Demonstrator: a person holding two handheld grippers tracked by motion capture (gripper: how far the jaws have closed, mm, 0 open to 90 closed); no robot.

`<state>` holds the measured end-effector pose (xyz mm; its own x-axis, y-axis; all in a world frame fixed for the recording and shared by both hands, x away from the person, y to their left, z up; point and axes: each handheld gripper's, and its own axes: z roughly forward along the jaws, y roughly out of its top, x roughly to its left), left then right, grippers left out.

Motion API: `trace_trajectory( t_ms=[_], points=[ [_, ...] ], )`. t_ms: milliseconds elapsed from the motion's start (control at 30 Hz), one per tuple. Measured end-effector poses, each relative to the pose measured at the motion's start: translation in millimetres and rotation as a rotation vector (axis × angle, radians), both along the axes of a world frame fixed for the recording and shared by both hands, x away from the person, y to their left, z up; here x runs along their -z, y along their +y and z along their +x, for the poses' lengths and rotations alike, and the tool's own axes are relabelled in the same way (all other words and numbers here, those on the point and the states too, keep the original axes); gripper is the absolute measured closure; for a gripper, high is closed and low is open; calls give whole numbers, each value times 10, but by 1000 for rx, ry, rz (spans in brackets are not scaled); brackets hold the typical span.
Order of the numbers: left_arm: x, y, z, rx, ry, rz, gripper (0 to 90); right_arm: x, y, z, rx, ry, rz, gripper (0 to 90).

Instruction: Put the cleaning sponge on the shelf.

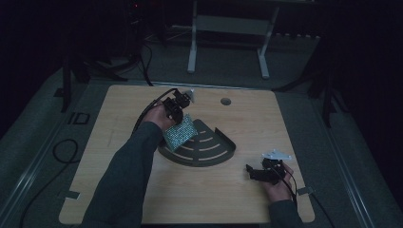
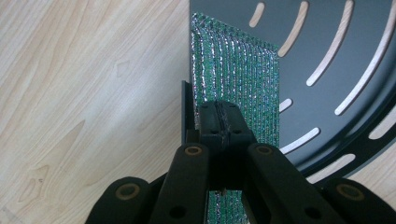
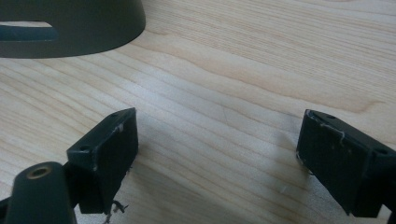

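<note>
The left hand-held gripper [image 1: 177, 108] is clenched on a green glittery pad [image 1: 180, 133], a flat rectangle with a ribbed, sparkling weave that looks like a scouring cloth or sponge sheet. In the left gripper view the two black jaws stand pressed together on the pad's [image 2: 238, 88] near edge, and the pad stands on edge just over the left straight wall of a dark fan-shaped slotted tray [image 2: 336, 56]. From the high view the pad hangs tilted at the tray's [image 1: 209, 156] left side, near the middle of the wooden table [image 1: 119, 142]; whether its lower edge touches the tray I cannot tell. The pad seems light and thin, soft enough to flex yet stiff enough to hold its shape while pinched at one edge. Its rough woven face should give the jaws good bite, so slipping looks unlikely, and it does not look fragile. A grip at an edge, as here, suits it, though a hold nearer the middle of that edge would probably keep it from swinging or drooping. The right hand-held gripper [image 1: 266, 172] rests low at the near right of the table, released, its jaws wide apart over bare wood with nothing between them, and the tray's [image 3: 70, 28] curved wall lies far off at the upper left of its own view.
</note>
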<state>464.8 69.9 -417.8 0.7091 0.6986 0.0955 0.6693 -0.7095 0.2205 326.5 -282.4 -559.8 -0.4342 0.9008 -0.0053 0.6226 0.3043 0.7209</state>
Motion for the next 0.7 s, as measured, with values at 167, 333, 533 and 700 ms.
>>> trace_trajectory(
  t_ms=[167,333,533,700],
  points=[
    [25,-24,-3,4,1,18,899,0,0,0,0,0,0,123],
    [55,-34,6,-2,-2,33,900,0,0,0,0,0,0,123],
    [77,-50,21,2,2,38,899,0,0,0,0,0,1,123],
    [90,-67,20,2,-1,43,899,0,0,0,0,0,1,123]
  ],
)
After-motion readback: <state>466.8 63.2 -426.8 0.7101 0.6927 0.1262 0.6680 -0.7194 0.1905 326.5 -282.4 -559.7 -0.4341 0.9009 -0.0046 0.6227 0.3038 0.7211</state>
